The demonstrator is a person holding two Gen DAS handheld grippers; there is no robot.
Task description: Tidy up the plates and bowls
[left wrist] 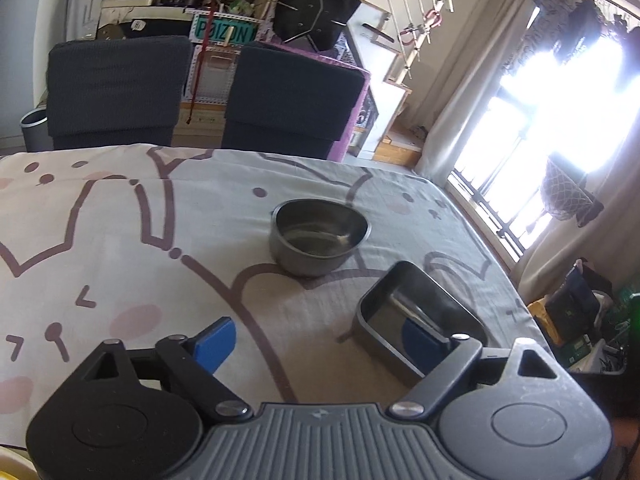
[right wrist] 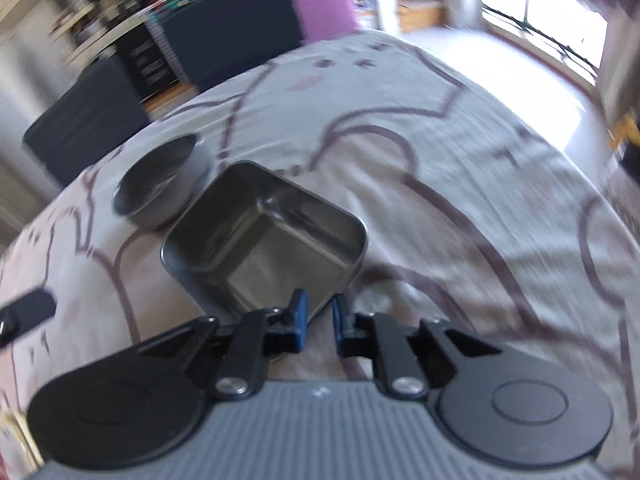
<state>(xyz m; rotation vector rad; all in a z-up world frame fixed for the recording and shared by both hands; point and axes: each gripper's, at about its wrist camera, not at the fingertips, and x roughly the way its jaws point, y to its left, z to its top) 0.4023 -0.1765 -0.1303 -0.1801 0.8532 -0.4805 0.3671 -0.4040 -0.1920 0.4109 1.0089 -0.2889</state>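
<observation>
A round steel bowl (left wrist: pixel 319 236) stands on the patterned tablecloth (left wrist: pixel 120 240) mid-table. A rectangular steel tray (left wrist: pixel 416 320) sits to its right, nearer me. My left gripper (left wrist: pixel 320 346) is open above the cloth, its right blue pad in front of the tray's near wall. In the blurred right wrist view, the tray (right wrist: pixel 264 236) lies just ahead with the round bowl (right wrist: pixel 160 184) touching or close behind its left corner. My right gripper (right wrist: pixel 319 316) is nearly closed, its pads straddling the tray's near corner rim; grip is unclear.
Two dark chairs (left wrist: pixel 120 92) stand at the table's far edge. A grey bin (left wrist: pixel 34 130) is on the floor at left. The table's right edge (left wrist: pixel 500 272) drops toward a bright window and floor clutter (left wrist: pixel 576 320). The other gripper's dark tip (right wrist: pixel 24 312) shows at left.
</observation>
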